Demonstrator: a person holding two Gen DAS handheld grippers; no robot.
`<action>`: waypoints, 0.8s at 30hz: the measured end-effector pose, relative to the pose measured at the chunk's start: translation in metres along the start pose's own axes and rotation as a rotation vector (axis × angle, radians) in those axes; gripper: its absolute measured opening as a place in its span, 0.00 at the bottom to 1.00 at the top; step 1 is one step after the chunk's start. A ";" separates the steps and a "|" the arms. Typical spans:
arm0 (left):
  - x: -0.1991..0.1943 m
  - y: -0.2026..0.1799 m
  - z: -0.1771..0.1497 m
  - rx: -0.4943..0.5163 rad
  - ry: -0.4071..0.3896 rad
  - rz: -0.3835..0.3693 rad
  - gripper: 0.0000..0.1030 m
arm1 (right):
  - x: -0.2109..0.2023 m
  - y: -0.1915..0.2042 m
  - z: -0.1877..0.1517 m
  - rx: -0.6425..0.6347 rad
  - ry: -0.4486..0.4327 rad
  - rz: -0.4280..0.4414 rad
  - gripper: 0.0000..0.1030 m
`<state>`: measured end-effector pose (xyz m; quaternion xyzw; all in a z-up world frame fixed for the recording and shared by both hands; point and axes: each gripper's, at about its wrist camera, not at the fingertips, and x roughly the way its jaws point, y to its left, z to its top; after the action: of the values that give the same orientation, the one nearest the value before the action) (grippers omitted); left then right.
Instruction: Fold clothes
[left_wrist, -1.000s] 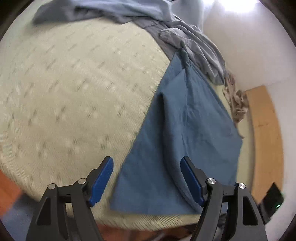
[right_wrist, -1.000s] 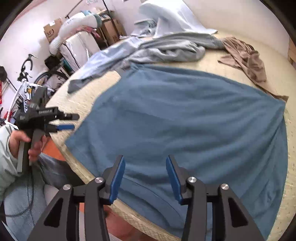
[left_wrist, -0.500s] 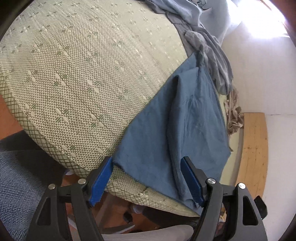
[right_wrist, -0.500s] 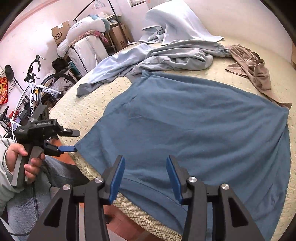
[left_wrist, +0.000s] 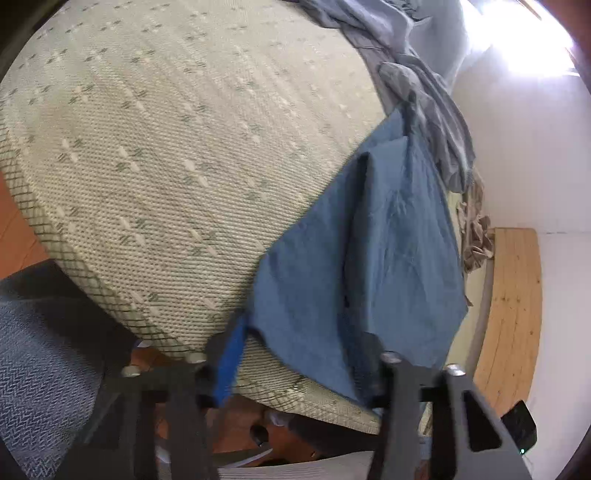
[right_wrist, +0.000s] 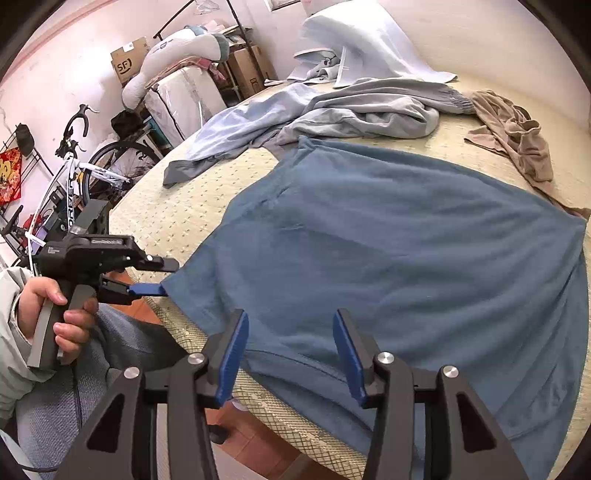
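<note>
At seven o'clock on the bed, the left gripper reaches the blue garment's corner, jaws spread; the right gripper hovers, spread, above the near hem. Closing early could pinch one layer or the mat, dragging cloth off the edge.

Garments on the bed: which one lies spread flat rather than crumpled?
The dark blue garment, spread nearest both grippers; the grey clothes and tan garment lie bunched behind it.

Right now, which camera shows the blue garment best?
The right wrist view: the blue garment lies spread nearly whole across the mat. The left wrist view shows it edge-on, blurred, its corner at the left claw.
</note>
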<state>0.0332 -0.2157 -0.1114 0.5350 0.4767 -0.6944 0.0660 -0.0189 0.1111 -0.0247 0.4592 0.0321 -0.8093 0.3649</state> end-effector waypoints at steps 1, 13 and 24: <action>-0.001 0.001 0.000 -0.006 -0.004 0.000 0.26 | 0.001 0.003 0.000 -0.008 0.001 -0.004 0.50; -0.017 -0.006 -0.007 0.011 -0.051 -0.123 0.03 | 0.027 0.085 -0.005 -0.296 -0.026 -0.091 0.58; -0.048 -0.003 -0.012 0.046 -0.033 -0.253 0.03 | 0.088 0.159 -0.014 -0.590 -0.049 -0.271 0.60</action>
<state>0.0597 -0.2254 -0.0706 0.4604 0.5231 -0.7167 -0.0265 0.0627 -0.0493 -0.0553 0.3056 0.3174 -0.8170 0.3719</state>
